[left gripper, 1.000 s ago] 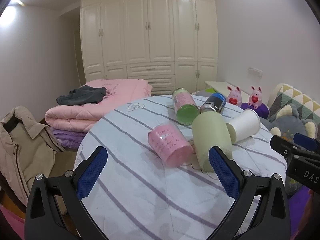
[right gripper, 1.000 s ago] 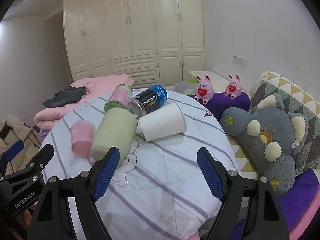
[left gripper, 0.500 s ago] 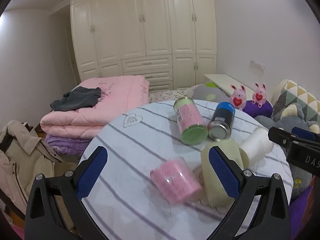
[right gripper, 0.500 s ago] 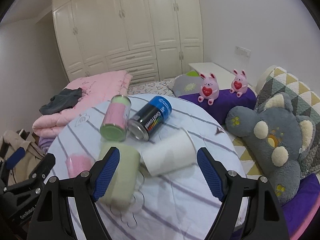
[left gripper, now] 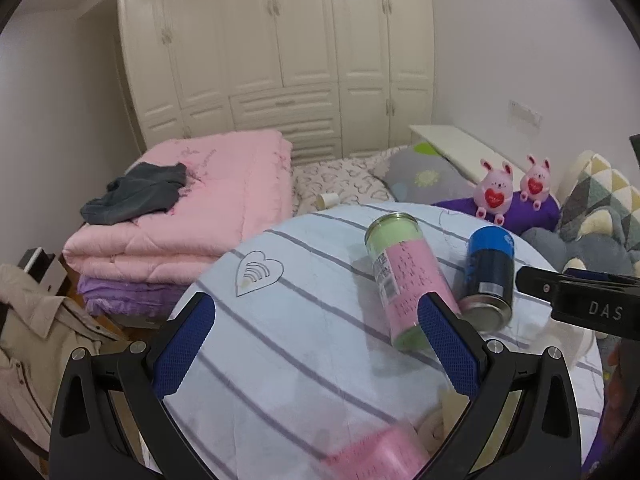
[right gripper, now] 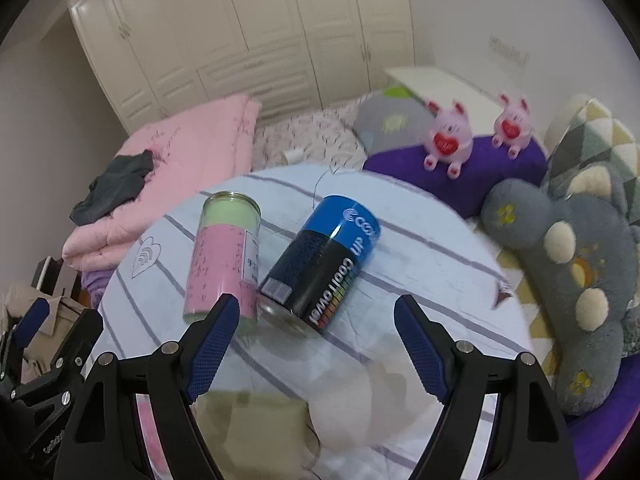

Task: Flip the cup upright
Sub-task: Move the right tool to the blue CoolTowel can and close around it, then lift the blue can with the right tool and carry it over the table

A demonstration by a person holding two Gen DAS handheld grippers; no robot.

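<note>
While blurred, white cup [right gripper: 352,404] (on its side) lies between right fingers [right gripper: 420,344].

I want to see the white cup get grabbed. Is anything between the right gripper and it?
Nothing visible. The white cup lies blurred on the striped cloth under the open right gripper; the blue can lies beyond.

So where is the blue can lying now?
In the right wrist view the blue can lies on its side mid-table, touching the pink-green jar on its left.
</note>
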